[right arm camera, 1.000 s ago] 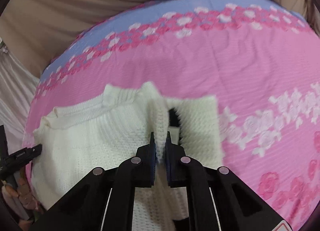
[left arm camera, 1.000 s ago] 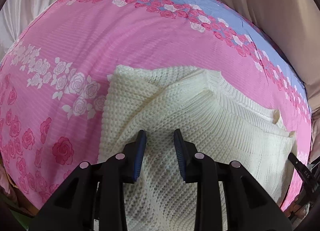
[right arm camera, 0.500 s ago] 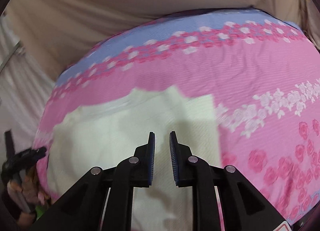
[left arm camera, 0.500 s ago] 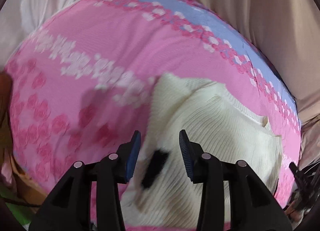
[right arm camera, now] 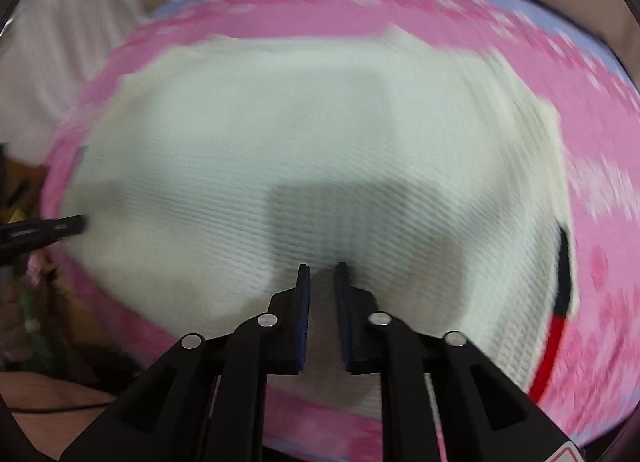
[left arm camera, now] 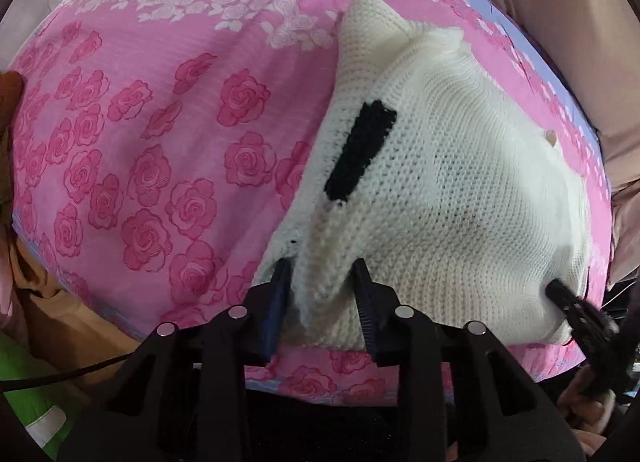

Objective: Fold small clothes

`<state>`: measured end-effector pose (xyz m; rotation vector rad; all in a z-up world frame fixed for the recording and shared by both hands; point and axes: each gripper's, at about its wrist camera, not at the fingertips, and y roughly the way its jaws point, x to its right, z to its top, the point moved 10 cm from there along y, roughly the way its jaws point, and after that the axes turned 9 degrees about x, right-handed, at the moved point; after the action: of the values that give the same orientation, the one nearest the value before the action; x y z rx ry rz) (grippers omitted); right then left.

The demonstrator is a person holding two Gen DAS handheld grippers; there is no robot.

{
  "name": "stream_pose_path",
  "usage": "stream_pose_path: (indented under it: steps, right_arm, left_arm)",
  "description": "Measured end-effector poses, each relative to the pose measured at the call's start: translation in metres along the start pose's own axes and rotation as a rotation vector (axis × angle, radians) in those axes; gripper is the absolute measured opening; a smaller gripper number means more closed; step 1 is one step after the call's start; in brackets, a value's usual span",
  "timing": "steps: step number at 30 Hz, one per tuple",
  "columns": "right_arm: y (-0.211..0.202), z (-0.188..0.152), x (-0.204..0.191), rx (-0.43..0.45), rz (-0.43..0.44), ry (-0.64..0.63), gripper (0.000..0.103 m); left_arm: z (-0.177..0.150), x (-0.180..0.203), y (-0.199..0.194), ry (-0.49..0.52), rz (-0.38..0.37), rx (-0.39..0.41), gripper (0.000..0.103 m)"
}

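Observation:
A cream knit sweater (left arm camera: pixel 460 182) with a black stripe (left arm camera: pixel 360 150) lies on the pink rose sheet (left arm camera: pixel 160 142). My left gripper (left arm camera: pixel 320 286) has a raised ridge of the sweater's near edge between its fingers; its jaws are closing and the pads press on the knit. The right gripper's tip (left arm camera: pixel 560 294) bites the sweater's near right corner. In the blurred right wrist view the sweater (right arm camera: pixel 320 122) fills the middle. There my right gripper (right arm camera: pixel 322 274) is shut at its near edge. The left gripper's tip (right arm camera: pixel 68 224) shows at the left edge.
The bed's near edge runs just under both grippers. Beige cloth (left arm camera: pixel 560 2) hangs behind the bed, and white cloth (right arm camera: pixel 60 42) hangs at the back left. A green object (left arm camera: pixel 24 402) and brown clutter (left arm camera: pixel 10 82) sit off the bed's left side.
Both grippers moved to the sweater's near edge. The left one, empty before, now has a ridge of knit between its fingers. The right one let go of its fold, then shut again.

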<state>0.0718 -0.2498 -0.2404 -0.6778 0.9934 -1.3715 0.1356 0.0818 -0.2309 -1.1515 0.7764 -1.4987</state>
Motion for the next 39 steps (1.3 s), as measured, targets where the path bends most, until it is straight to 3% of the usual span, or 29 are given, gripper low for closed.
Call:
stream_pose_path:
  steps: [2, 4, 9, 16, 18, 19, 20, 21, 25, 29, 31, 36, 39]
  right_arm:
    - [-0.008, 0.002, 0.010, 0.003, 0.010, 0.058, 0.004]
    - [-0.023, 0.016, -0.001, 0.044, 0.033, 0.035, 0.010]
    - [-0.030, 0.055, -0.059, 0.119, 0.121, -0.067, 0.010]
    - [0.015, 0.070, -0.085, 0.065, 0.100, -0.134, 0.010]
    - [0.034, 0.063, -0.080, 0.009, 0.064, -0.129, 0.009]
    - [0.038, 0.061, -0.079, 0.009, 0.069, -0.114, 0.008]
    - [0.040, 0.063, -0.077, 0.017, 0.074, -0.098, 0.007]
    - [0.041, 0.064, -0.077, 0.012, 0.073, -0.093, 0.006]
    - [0.042, 0.065, -0.079, 0.002, 0.059, -0.120, 0.006]
    - [0.042, 0.065, -0.079, 0.010, 0.085, -0.100, 0.006]
    - [0.043, 0.066, -0.078, 0.008, 0.099, -0.090, 0.005]
    - [0.029, 0.070, -0.077, -0.003, 0.138, -0.013, 0.009]
    - [0.019, 0.075, -0.084, 0.014, 0.144, -0.030, 0.010]
  left_arm:
    - [0.005, 0.001, -0.004, -0.017, -0.006, -0.009, 0.032]
    - [0.022, 0.008, -0.022, -0.034, -0.047, 0.047, 0.032]
    - [0.071, 0.021, -0.037, -0.051, -0.087, 0.168, 0.054]
    - [0.080, 0.020, 0.033, -0.139, -0.101, 0.033, 0.054]
    - [0.080, 0.019, 0.035, -0.189, -0.142, 0.053, 0.060]
    - [0.080, 0.021, 0.037, -0.191, -0.142, 0.053, 0.059]
    - [0.081, 0.021, 0.038, -0.194, -0.149, 0.050, 0.046]
    - [0.080, 0.024, 0.040, -0.210, -0.192, 0.028, 0.025]
    - [0.087, 0.034, 0.024, -0.285, -0.324, 0.027, 0.020]
    - [0.098, 0.057, -0.011, -0.272, -0.396, 0.083, 0.020]
    - [0.103, 0.062, -0.016, -0.251, -0.387, 0.100, 0.020]
    - [0.098, 0.039, 0.016, -0.231, -0.199, 0.082, 0.025]
    - [0.094, 0.024, 0.028, -0.210, -0.140, 0.078, 0.034]
